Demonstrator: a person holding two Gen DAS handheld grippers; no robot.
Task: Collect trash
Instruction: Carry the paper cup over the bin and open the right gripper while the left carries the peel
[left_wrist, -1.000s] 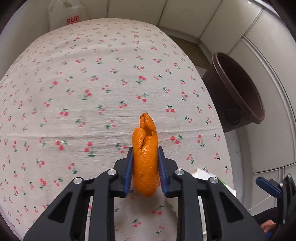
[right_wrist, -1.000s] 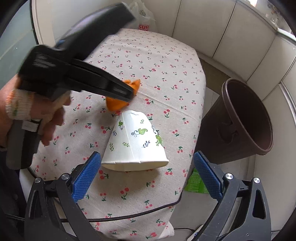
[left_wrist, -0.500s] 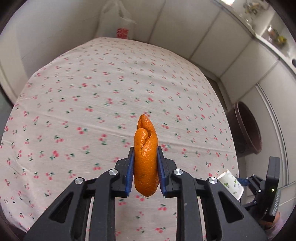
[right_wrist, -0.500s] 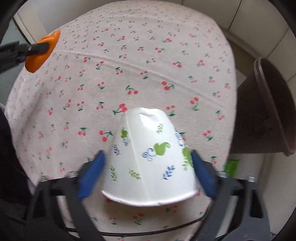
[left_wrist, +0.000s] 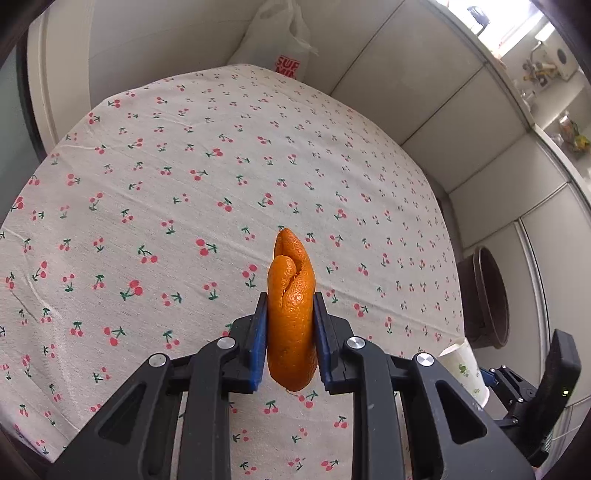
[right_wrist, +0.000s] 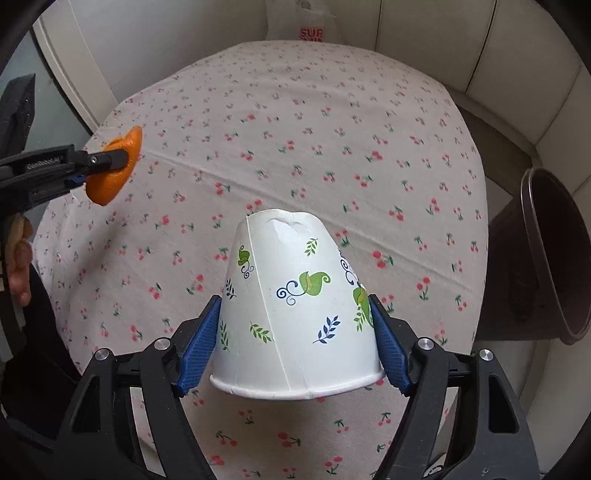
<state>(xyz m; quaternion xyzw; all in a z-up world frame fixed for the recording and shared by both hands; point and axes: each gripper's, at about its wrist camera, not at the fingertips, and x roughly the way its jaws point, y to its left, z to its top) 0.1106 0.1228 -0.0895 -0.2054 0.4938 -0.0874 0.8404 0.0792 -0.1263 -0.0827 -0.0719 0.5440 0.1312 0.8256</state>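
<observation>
My left gripper is shut on an orange peel and holds it above the cherry-print tablecloth. The peel also shows in the right wrist view, at the left, in the left gripper. My right gripper is shut on a white paper cup with leaf prints, held upside down above the table. That cup shows in the left wrist view, at the lower right. A brown trash bin stands to the right of the table, also seen in the left wrist view.
A white plastic bag with red letters leans against the wall behind the table, also in the right wrist view. White wall panels surround the table. A shelf with small items runs along the upper right.
Both grippers have risen above the table. My right gripper closed on the paper cup and lifted it. The left gripper kept the peel and moved away to the left.
</observation>
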